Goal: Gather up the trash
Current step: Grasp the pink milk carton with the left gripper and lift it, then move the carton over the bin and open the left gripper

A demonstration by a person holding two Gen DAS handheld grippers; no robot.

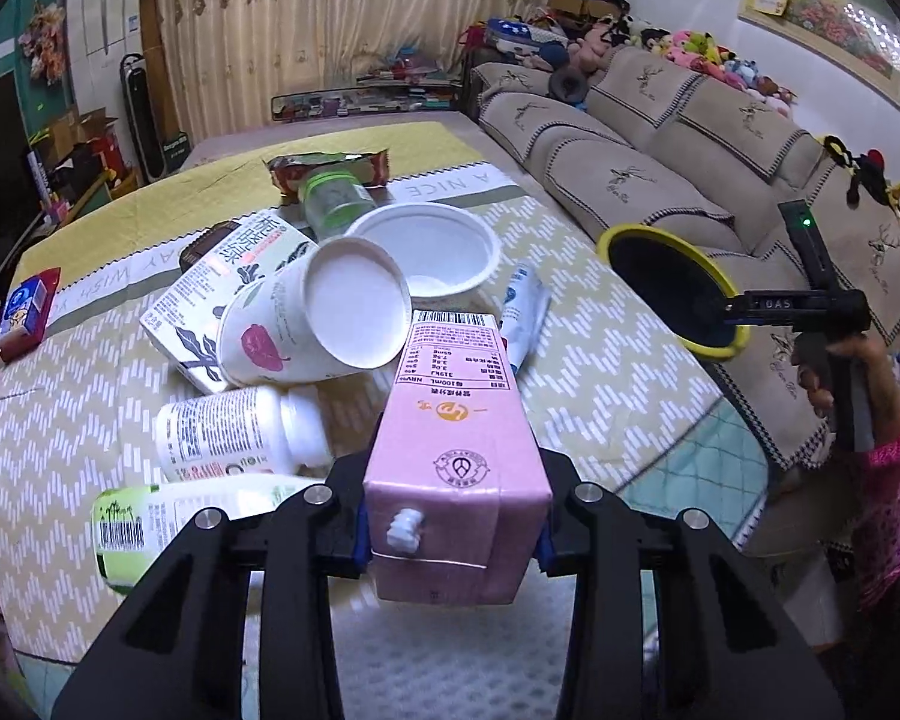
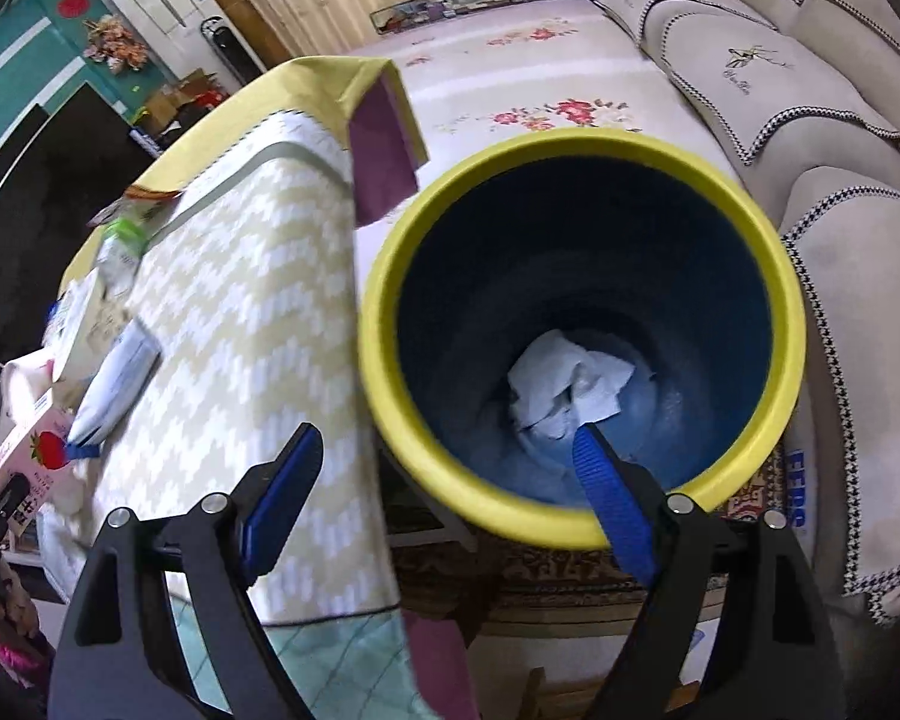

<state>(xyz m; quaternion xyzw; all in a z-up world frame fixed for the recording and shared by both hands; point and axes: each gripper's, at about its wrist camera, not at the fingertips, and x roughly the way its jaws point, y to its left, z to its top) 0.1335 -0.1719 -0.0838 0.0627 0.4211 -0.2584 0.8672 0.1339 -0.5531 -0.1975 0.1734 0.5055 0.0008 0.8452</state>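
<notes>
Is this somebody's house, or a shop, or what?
Most likely a home living room: a long beige sofa lined with stuffed toys, a curtained window, and a cloth-covered table piled with empty drink containers.

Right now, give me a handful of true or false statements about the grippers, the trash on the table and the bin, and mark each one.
1. The left gripper has its jaws shut on the pink rectangular milk carton. True.
2. The right gripper holds a white paper cup. False: its jaws are apart, one of them inside the rim of the blue round bin with a yellow rim.
3. The bin is empty. False: crumpled white paper lies at its bottom.
4. The white paper cup with a red fruit print lies on its side on the table. True.
5. The white round plastic bowl is upside down. False: its opening faces up.
</notes>
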